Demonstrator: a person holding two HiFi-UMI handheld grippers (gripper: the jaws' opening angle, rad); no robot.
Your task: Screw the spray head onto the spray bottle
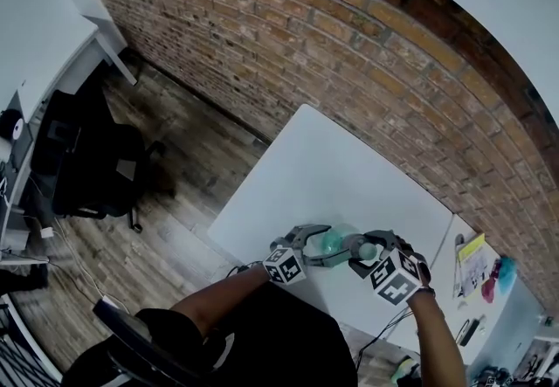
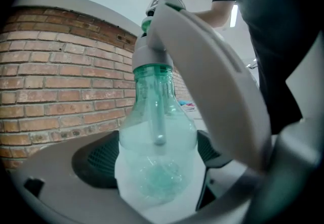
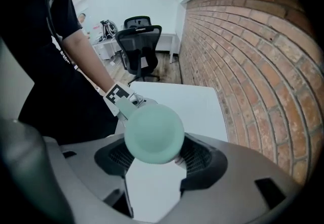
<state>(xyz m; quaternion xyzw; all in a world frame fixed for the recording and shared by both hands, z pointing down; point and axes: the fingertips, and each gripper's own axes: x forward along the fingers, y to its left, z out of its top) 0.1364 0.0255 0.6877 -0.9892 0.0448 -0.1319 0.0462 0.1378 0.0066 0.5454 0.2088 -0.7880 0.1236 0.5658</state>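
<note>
The spray bottle [image 2: 157, 132] hangs over the 6 o'clock edge of the counter [image 1: 349, 167]. It is thin clear plastic and looks empty, so it is probably light, slick and easy to dent. The left gripper [image 2: 154, 156] is clamped across its wide belly. The right gripper [image 3: 153, 142] pinches the stiffer spray head [image 3: 153, 132], which sits at the bottle's 12 o'clock.

Looks like an office to me, the loft-style kind. An exposed red brick wall [image 1: 349, 53] runs down one side, over a worn wooden plank floor [image 1: 188, 158]. A plain white rectangular table [image 1: 341, 167] stands against the brick, and a black swivel office chair on castors [image 1: 96, 171] is parked near a long white desk [image 1: 44, 36]. The right gripper view shows two more black high-backed office chairs [image 3: 139, 41] by another white desk [image 3: 169, 40].
</note>
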